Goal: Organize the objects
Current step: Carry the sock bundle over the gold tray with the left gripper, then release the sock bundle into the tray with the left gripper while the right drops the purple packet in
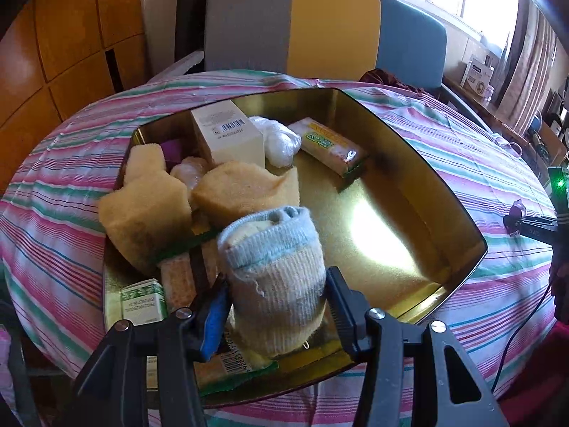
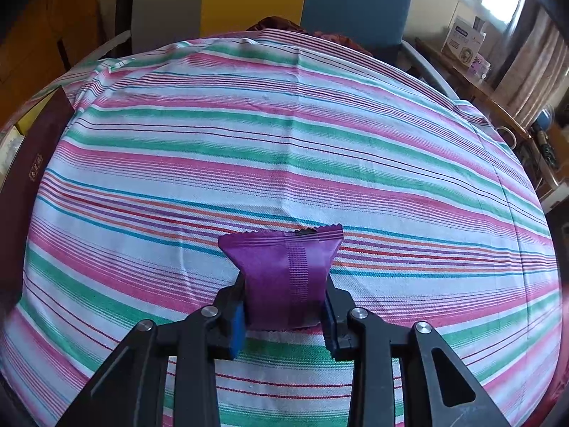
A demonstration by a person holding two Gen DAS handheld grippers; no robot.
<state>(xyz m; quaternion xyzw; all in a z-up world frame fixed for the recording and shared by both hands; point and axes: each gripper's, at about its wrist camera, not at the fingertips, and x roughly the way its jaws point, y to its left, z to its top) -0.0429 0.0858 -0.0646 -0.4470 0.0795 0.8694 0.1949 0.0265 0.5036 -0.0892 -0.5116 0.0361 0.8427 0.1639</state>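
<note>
Ribbed knit, cream with a pale blue cuff: rolled sock (image 1: 275, 277) clenched between the left gripper (image 1: 277, 306) jaws, held low over the near edge of the shallow gold metal tin (image 1: 458, 213), likely for setting down inside. Beyond those jaws and to their left, crowded yellow foam sponges (image 1: 153, 210) and a cream cardboard box (image 1: 231, 135); to their right, bare tin floor, probably the free spot. Purple crinkle-edged foil sachet (image 2: 284, 277) pinched in the right gripper (image 2: 284, 306) jaws over the striped counter cloth (image 2: 284, 142), presumably waiting its turn.
</note>
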